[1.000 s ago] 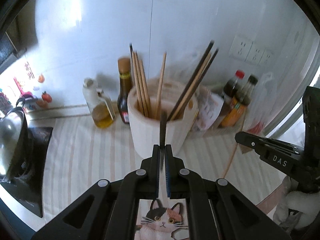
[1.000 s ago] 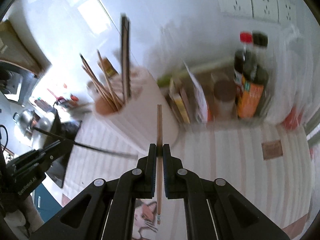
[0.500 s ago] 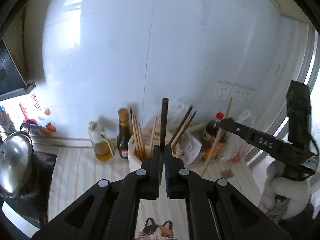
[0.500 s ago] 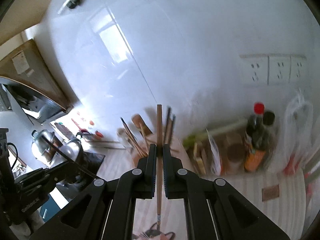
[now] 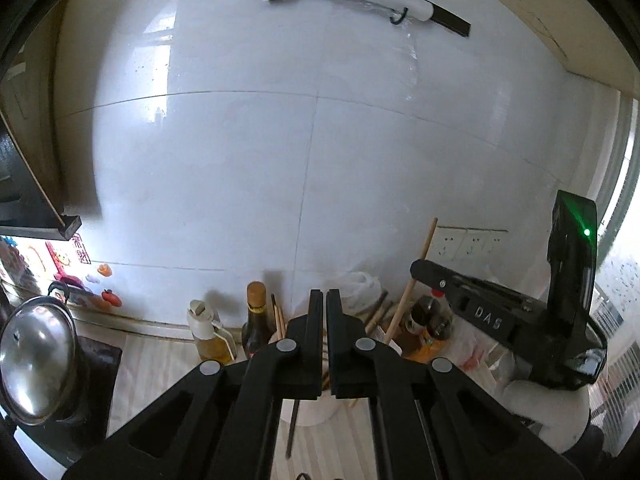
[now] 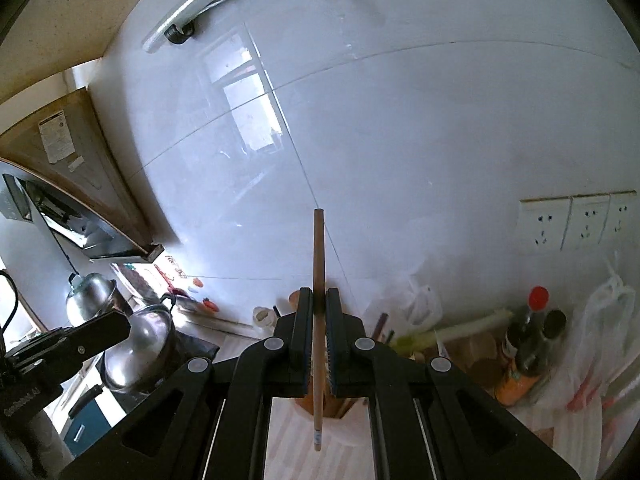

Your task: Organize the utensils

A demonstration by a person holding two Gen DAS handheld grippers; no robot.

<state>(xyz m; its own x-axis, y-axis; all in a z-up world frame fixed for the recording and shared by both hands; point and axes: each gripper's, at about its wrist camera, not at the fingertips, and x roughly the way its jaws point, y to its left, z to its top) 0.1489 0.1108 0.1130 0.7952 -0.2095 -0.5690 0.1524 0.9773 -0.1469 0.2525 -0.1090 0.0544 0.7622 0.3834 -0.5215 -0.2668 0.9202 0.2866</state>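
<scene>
1. Chopsticks are the matter here: a wooden chopstick (image 6: 319, 320) stands upright at frame centre in the right view, clenched in the right gripper (image 6: 319, 316).
2. A dark chopstick (image 5: 294, 420) hangs below the left gripper (image 5: 324, 312), whose jaws are pressed together on it, low at centre of the left view.
3. Compared with a second ago, both views now show far more wall; the holder (image 5: 316, 412) has dropped to the bottom centre, mostly hidden behind the fingers.
4. Both sticks therefore appear lifted well above the holder's rim, probably ready to be lowered in.
5. Several chopsticks (image 5: 278, 314) already lean inside the holder.
</scene>
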